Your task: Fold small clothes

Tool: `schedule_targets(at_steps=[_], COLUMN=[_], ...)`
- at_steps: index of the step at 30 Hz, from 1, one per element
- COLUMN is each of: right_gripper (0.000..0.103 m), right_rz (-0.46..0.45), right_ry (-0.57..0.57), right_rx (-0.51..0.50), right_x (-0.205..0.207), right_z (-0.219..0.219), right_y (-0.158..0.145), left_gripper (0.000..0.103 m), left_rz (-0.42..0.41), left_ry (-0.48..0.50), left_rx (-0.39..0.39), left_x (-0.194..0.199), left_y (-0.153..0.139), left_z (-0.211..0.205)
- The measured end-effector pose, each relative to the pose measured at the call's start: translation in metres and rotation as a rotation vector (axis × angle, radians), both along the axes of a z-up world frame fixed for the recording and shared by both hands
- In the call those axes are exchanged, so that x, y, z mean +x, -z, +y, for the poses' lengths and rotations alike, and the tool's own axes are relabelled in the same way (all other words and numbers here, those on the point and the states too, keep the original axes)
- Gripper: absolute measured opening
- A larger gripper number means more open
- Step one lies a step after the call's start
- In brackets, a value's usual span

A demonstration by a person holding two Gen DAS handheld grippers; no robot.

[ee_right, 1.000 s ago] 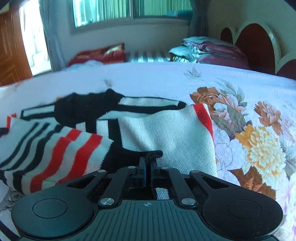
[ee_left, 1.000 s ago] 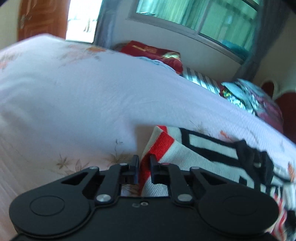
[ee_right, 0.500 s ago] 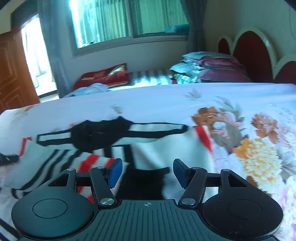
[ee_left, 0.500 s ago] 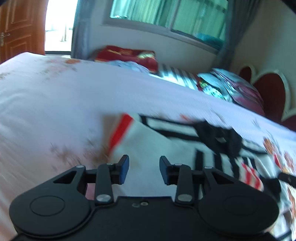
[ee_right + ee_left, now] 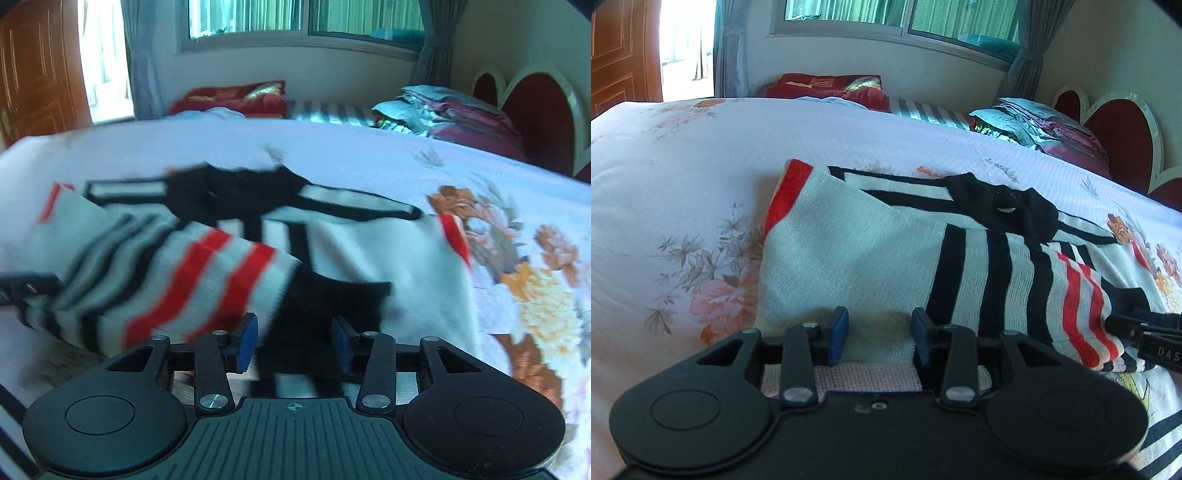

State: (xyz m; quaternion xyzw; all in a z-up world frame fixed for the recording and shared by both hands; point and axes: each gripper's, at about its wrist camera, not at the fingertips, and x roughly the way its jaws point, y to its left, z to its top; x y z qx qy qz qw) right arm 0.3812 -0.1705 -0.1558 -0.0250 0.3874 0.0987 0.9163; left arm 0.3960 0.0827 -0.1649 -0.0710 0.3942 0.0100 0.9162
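Tilting both my grippers down at the sweater (image 5: pixel 871 251), left gripper (image 5: pixel 880 334) opening, right gripper (image 5: pixel 294 341) closing, neither gripping.

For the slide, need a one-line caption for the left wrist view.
Left gripper opening over the near edge of a folded striped sweater on a floral bedsheet.

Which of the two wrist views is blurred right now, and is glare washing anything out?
Left wrist view: sharp on the striped sweater; the doorway is blown out white. Right wrist view: motion blur smears the sweater and the floral bedsheet; the bright doorway is overexposed too.
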Motion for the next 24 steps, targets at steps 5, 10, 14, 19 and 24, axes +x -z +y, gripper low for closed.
schedule_targets(at_steps=[5, 10, 14, 19, 24], right_gripper=[0.043, 0.043, 0.043, 0.043, 0.043], right_rz=[0.003, -0.009, 0.001, 0.028, 0.021], right_ry=[0.036, -0.014, -0.055, -0.092, -0.074], right_rx=[0.039, 0.114, 0.128, 0.075, 0.025], right_x=[-0.002, -0.006, -0.007, -0.011, -0.017], right_z=[-0.017, 0.001, 0.024, 0.030, -0.003], right_y=[-0.009, -0.023, -0.022, -0.006, -0.003], left_gripper=[0.038, 0.036, 0.036, 0.038, 0.038], left_rz=[0.003, 0.004, -0.017, -0.008, -0.010], left_ry=[-0.003, -0.014, -0.004, 0.037, 0.029], left_rx=[0.009, 0.026, 0.010, 0.031, 0.029], left_x=[0.002, 0.001, -0.006, -0.017, -0.023], left_y=[0.000, -0.004, -0.012, -0.004, 0.002], left_z=[-0.002, -0.007, -0.014, -0.027, -0.020])
